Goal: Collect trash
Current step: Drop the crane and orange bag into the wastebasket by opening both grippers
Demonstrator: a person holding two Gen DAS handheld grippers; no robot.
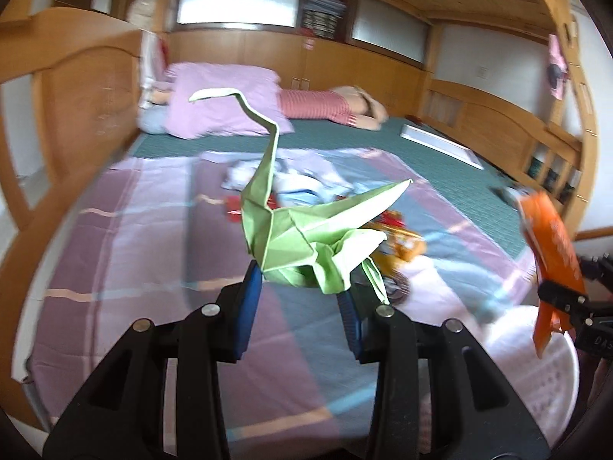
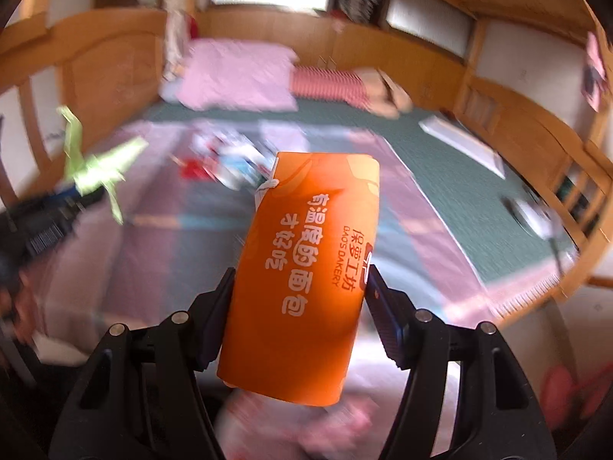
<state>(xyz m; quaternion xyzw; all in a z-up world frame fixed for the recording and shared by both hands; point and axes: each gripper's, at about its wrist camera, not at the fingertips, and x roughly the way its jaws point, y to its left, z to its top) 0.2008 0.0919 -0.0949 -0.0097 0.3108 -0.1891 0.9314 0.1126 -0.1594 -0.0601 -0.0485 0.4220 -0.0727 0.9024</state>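
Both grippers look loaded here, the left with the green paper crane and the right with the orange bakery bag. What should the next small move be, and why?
Probably carry the orange bakery bag over the white bin at lower right and release it. The right gripper is clamped on the bag, the left gripper on the green paper crane, so neither can collect the wrappers on the bed until unloaded.

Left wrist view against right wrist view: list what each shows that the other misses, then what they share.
Only the left wrist view shows the white basket under the orange bag, and the yellow wrapper behind the crane. Only the right shows the bag's white lettering. Both show the green paper crane in the left hand-held gripper, the orange bag in the right hand-held gripper, and the bed.
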